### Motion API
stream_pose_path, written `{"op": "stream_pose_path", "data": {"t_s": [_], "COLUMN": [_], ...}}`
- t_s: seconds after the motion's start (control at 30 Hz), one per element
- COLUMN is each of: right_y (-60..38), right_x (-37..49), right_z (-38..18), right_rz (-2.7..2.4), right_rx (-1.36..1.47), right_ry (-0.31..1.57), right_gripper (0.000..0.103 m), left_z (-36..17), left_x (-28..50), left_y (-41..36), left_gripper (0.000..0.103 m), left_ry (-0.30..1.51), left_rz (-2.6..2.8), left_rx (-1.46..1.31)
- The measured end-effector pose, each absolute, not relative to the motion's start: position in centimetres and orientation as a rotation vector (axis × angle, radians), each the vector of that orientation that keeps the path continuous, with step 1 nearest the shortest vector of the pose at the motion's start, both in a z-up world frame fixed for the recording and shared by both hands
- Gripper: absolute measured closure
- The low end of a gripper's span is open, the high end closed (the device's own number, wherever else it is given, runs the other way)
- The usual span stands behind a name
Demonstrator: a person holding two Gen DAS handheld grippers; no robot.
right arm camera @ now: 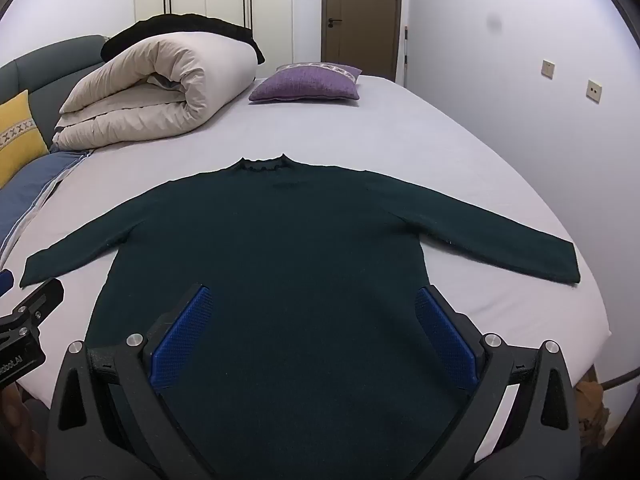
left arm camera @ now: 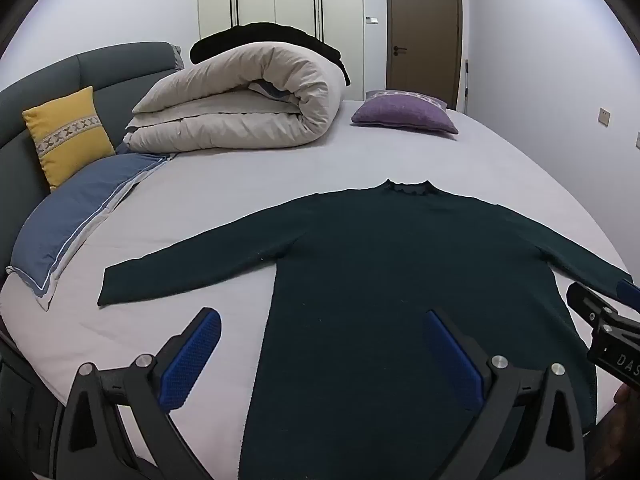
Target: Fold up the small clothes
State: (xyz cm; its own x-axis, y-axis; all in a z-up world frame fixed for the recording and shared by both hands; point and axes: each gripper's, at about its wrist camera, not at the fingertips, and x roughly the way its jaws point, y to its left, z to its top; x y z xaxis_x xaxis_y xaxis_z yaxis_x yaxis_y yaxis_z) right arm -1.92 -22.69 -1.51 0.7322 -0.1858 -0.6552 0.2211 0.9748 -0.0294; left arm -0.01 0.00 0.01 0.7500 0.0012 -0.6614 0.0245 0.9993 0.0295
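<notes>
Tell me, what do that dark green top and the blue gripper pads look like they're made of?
Dark green top: seemingly a matte knit, with fine texture and a frilled collar. Blue pads: probably rubber or plastic, given their dotted grid surface.

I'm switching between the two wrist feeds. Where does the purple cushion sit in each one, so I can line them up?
Left wrist view: the purple cushion lies upper right of centre, on the far part of the bed, right of the rolled duvet.
Right wrist view: the purple cushion lies upper centre, again right of the rolled duvet.
Shared landmark: the brown door directly behind the cushion.
</notes>
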Motion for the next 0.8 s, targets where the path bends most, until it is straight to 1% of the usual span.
{"op": "stream_pose_path", "data": {"t_s": [0.63, 0.8], "right_y": [-22.0, -21.4], "right_x": [-2.5, -2.0], "right_z": [-1.4, -2.2], "right_rz": [-0.216, -0.21], "right_rx": [0.048, 0.037], "right_ry": [0.709, 0.706], "right_gripper": [0.0, 0.0], "left_z": [0.0, -0.2], "left_x": [-0.5, -0.6], "left_y": [0.6, 1.2], "left_gripper": [0.0, 0.0], "left_ry": [0.715, 0.713], "left_rz": [-0.011, -0.009], "left_rx": [0.023, 0.016]}}
